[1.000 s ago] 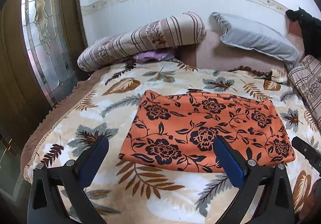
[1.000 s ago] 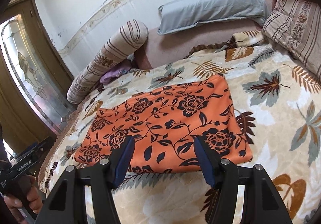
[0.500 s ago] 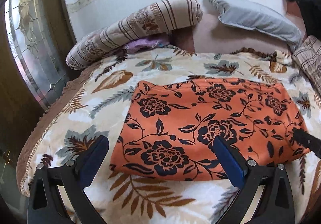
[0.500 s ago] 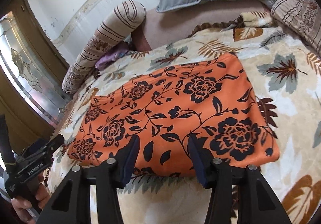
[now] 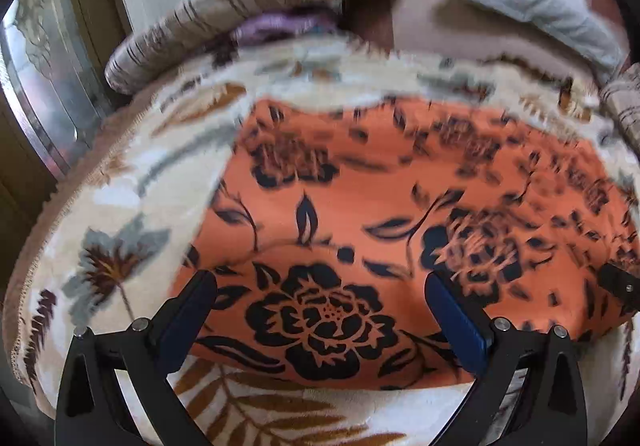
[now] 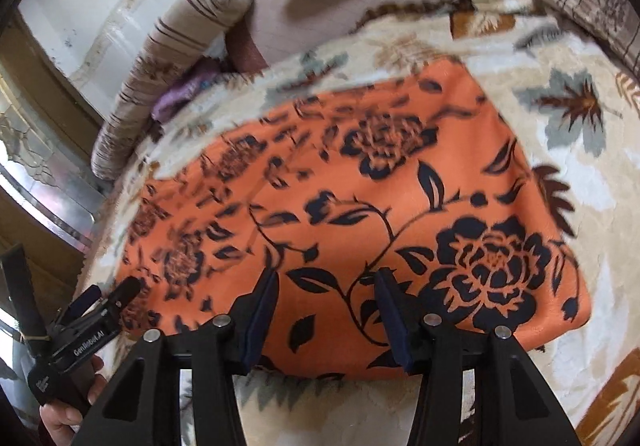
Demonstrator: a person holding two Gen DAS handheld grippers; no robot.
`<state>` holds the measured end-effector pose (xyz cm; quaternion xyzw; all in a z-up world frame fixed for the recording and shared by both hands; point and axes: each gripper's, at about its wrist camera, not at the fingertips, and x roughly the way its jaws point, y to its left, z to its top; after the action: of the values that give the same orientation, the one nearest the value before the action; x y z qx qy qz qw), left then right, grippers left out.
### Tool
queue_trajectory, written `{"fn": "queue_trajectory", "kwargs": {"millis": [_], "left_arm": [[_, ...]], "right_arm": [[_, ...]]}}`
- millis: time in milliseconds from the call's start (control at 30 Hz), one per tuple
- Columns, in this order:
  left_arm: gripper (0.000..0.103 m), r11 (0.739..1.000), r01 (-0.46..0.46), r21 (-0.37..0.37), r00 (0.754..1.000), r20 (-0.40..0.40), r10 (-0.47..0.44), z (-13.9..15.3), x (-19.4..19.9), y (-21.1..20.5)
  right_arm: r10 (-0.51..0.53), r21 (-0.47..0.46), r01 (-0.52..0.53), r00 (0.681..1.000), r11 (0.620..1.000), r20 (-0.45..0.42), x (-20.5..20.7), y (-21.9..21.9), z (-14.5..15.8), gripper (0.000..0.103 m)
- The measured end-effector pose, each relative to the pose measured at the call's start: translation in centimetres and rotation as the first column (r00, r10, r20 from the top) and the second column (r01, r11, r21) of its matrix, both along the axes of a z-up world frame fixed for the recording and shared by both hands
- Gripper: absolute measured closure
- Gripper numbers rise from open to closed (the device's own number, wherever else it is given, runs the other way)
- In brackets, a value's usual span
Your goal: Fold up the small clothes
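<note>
while gaping, both tongs — left (image 5: 320, 286), right (image 6: 326, 278) — over cloth (image 5: 400, 214).

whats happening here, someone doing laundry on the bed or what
A person holds a two-finger claw in each hand over an orange floral garment that lies flat on a leaf-print blanket on a bed. Both the left claw and the right claw are open at the garment's near edge, the left spread wider. Neither has gripped the cloth yet. Both views are blurred, so the claws are in motion. Striped and grey pillows lie at the far end.
</note>
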<state>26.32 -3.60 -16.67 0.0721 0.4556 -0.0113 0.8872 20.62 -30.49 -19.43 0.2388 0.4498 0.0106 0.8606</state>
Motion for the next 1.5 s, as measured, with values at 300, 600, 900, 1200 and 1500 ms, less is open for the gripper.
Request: {"fn": "queue_trajectory", "kwargs": {"millis": [300,600,900,1200,1500], "left_arm": [[0.000,0.999,0.033,0.031,0.999,0.034,-0.034,0.4,-1.4,0.1],[0.000,0.997,0.048,0.053,0.996,0.071,-0.052,1.3,-2.9,0.6],[0.000,1.000,0.014,0.021,0.997,0.082,-0.015,1.5,-2.1,1.6],[0.000,1.000,0.014,-0.012,0.996,0.089,-0.013,2.3,-1.4,1.5],[0.000,0.999,0.015,-0.032,0.996,0.091,-0.012,2.7,-1.5,1.8]], "right_arm": [[-0.038,0.186,0.011,0.989,0.982,0.140,-2.9,-3.7,2.1,0.048],[-0.123,0.500,0.126,0.992,0.857,-0.039,-6.7,-8.8,-2.6,0.048],[-0.158,0.543,0.204,0.979,0.814,-0.131,-6.0,-9.1,-4.7,0.047],[-0.195,0.515,0.220,0.975,0.828,-0.103,-4.0,-9.3,-4.6,0.047],[-0.213,0.507,0.226,0.973,0.832,-0.086,-3.4,-9.4,-4.7,0.047]]}}
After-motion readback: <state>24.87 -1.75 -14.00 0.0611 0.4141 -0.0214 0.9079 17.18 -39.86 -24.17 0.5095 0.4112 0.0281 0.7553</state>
